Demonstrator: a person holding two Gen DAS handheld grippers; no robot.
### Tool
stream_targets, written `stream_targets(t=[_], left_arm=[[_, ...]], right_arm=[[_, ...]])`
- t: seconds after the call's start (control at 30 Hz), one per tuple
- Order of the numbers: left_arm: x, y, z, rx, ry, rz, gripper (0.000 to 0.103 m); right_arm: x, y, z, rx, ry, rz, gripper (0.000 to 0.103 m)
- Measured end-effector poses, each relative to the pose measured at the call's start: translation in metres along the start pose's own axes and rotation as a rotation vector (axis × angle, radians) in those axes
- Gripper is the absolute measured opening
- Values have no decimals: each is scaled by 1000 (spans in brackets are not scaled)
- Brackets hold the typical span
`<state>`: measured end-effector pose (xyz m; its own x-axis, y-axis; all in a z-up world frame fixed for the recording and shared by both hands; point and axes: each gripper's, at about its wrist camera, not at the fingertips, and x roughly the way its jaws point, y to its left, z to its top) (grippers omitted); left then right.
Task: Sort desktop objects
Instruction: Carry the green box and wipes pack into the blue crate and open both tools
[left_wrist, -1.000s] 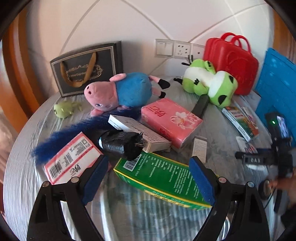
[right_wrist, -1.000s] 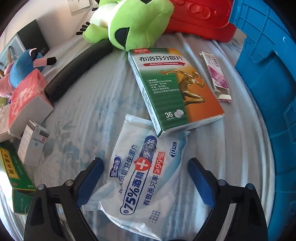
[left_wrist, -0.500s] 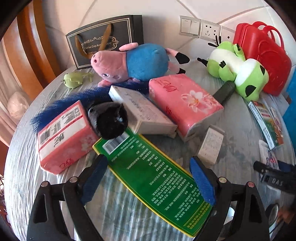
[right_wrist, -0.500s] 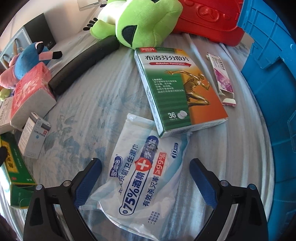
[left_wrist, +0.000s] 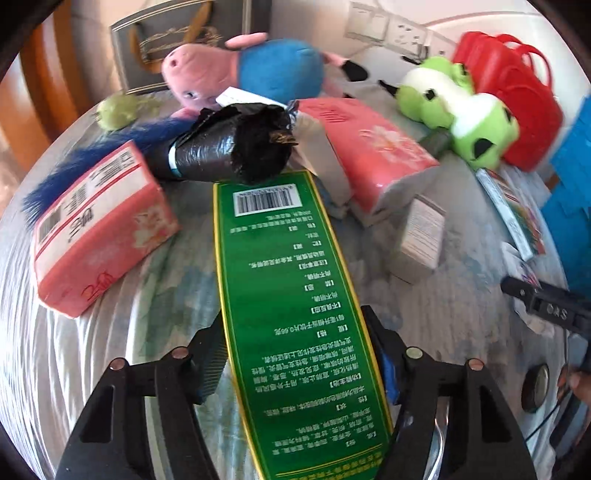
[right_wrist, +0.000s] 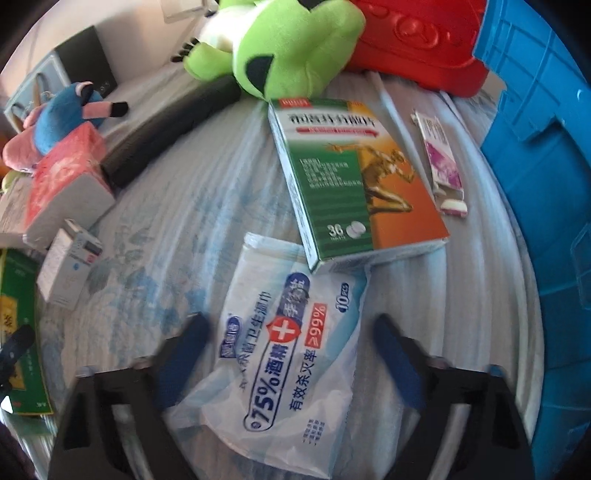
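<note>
Your left gripper (left_wrist: 299, 354) has the long green box (left_wrist: 291, 295) running lengthwise between its blue pads, and the jaws are closing on it, the pads at or almost at the box's long edges; whether they already press is not clear. The box lies flat on the pale patterned tablecloth (left_wrist: 92, 362), its barcode end touching a roll of black bags (left_wrist: 229, 147), with a pink tissue pack (left_wrist: 99, 229) to its left and a second pink tissue pack (left_wrist: 373, 155) and a small white box (left_wrist: 421, 236) to its right. Your right gripper (right_wrist: 291, 350) straddles the white wet-wipes pouch (right_wrist: 288, 343), jaws closing too, but both pads stand clear of the pouch's sides. The pouch's far end is tucked under a green-and-orange tablet box (right_wrist: 362, 184). Beyond that sit a green plush toy (right_wrist: 291, 44) and a red case (right_wrist: 417, 40), with a blue crate (right_wrist: 546, 192) at the right edge and a pig plush (left_wrist: 243, 70) near the wall.
</note>
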<state>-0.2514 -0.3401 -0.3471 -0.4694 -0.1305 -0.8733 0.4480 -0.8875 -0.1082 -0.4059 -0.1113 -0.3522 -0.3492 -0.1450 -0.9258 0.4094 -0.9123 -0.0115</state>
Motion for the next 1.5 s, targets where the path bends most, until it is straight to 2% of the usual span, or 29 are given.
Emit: stream_targets(t=[0.2, 0.33, 0.47, 0.5, 0.63, 0.93, 1.17, 1.33, 1.5], left_arm=[[-12, 1, -18, 85, -44, 14, 54], [-25, -1, -26, 154, -85, 18, 53], [-52, -11, -24, 213, -140, -6, 53], [-57, -12, -23, 225, -155, -16, 53], [-97, -39, -25, 252, -222, -44, 52], [-195, -60, -10, 341, -474, -77, 52], [-261, -94, 0, 428, -613, -147, 52], [-302, -137, 3, 508, -684, -230, 52], [-332, -197, 0, 601, -720, -288, 52]], right_arm=[[-13, -6, -7, -20, -8, 61, 57], [-33, -3, -22, -91, -34, 58, 55], [-63, 1, -35, -158, -106, 39, 54], [-61, 17, -33, -174, -130, 28, 54], [-97, 27, -44, -205, -214, 6, 54], [-200, 33, -56, -209, -447, -2, 54], [-306, 14, -85, -130, -639, -24, 54], [-381, -21, -112, -42, -760, -58, 54], [-446, -80, -141, 83, -860, -138, 54]])
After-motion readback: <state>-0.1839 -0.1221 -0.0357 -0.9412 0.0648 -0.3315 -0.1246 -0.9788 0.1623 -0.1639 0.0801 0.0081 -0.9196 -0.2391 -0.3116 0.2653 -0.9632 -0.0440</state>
